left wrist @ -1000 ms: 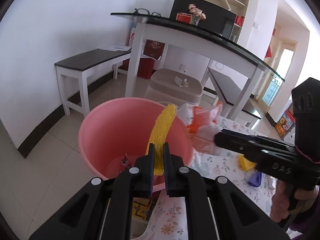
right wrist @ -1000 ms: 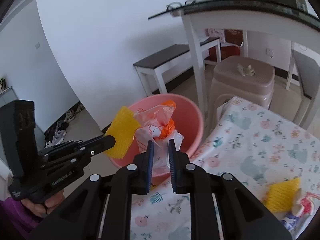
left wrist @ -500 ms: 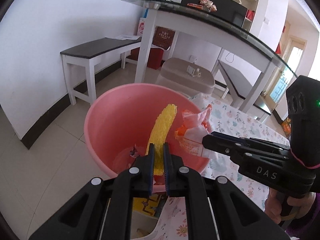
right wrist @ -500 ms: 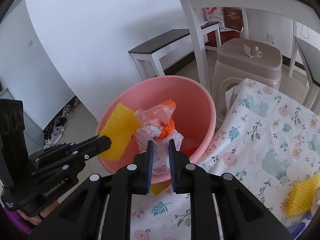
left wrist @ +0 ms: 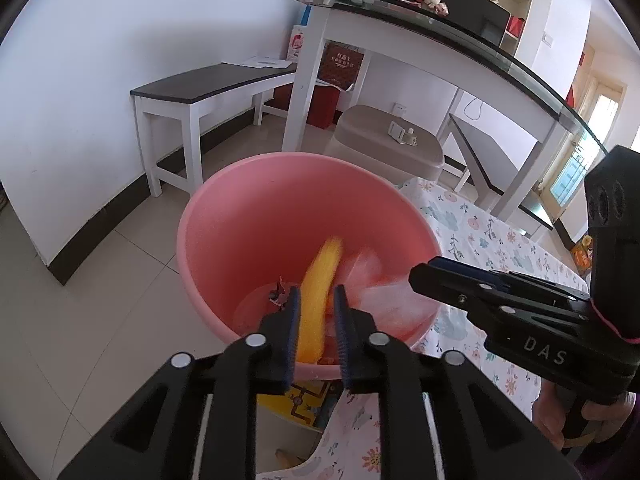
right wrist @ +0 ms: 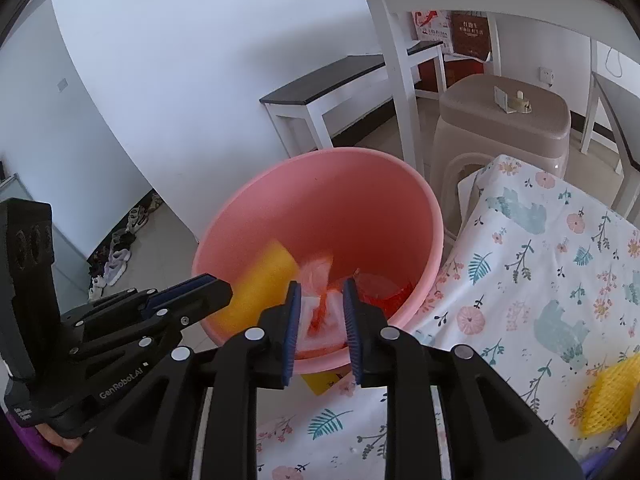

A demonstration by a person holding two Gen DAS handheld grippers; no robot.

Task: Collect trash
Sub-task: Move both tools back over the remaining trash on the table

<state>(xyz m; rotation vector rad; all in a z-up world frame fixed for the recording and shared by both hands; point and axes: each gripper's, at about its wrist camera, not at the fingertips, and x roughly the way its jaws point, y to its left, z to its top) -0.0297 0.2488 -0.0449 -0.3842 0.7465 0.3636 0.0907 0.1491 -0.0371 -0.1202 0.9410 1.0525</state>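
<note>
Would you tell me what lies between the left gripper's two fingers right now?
In the left wrist view, the yellow foam net lies between the opening jaws of the left gripper, blurred, over the pink bucket.

bright daylight from window (left wrist: 576, 168), far right of pink bucket (left wrist: 240, 216). soft shadows on white wall (left wrist: 120, 40) behind bucket. strong fisheye bend, dark vignette at corners. yellow foam net (left wrist: 320, 280) and plastic bag (right wrist: 320, 304) inside bucket motion-blurred; rest sharp.

Black claw (left wrist: 316, 322) arms, blue ribbed pads, silver screws.
</note>
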